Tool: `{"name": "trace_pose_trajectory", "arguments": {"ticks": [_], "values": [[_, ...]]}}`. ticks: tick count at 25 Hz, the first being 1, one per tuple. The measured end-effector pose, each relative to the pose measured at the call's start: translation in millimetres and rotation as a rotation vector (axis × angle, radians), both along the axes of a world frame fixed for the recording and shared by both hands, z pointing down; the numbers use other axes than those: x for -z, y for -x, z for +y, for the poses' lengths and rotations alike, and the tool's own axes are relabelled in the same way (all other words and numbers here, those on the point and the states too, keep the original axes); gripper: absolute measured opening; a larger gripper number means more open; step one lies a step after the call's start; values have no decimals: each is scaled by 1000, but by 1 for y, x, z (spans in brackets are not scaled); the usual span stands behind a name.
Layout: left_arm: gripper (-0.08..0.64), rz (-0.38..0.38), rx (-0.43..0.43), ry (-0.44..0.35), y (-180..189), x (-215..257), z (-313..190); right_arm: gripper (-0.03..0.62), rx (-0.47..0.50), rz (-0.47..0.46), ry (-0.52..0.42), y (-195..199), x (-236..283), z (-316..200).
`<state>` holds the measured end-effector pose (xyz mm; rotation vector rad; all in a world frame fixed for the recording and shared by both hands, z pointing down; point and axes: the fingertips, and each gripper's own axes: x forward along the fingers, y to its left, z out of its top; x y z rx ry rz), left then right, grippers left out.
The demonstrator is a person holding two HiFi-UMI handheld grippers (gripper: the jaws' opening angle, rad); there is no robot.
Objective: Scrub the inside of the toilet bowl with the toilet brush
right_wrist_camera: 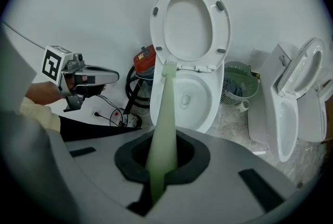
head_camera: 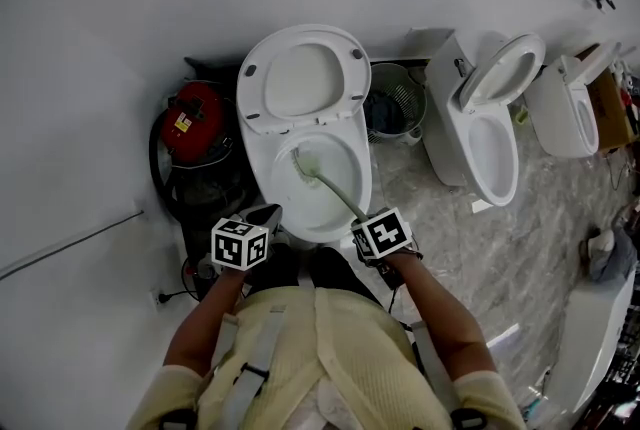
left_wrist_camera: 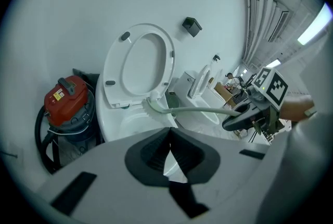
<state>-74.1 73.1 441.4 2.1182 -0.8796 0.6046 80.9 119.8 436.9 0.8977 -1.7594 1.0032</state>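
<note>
Right gripper (right_wrist_camera: 162, 159) is clamping the pale green long-handled plastic toilet brush (head_camera: 328, 185), whose shaft is running forward-left into the white ceramic toilet bowl (head_camera: 366, 180), bristles seemingly touching its rear wall. Left gripper (left_wrist_camera: 169, 154) is hovering nearby, jaws together, empty.

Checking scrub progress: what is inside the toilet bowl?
The toilet brush, held in the right gripper, reaches the toilet bowl's back wall. Its near inner wall is hidden below the rim.
</note>
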Motion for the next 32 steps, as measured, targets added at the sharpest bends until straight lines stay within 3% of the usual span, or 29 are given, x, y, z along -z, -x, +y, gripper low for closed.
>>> {"name": "trace_pose_trajectory", "arguments": {"ticks": [32], "values": [[11,11,-24,20,-18,10,1,15,-43,-50,-54,-7,11,-5]]}}
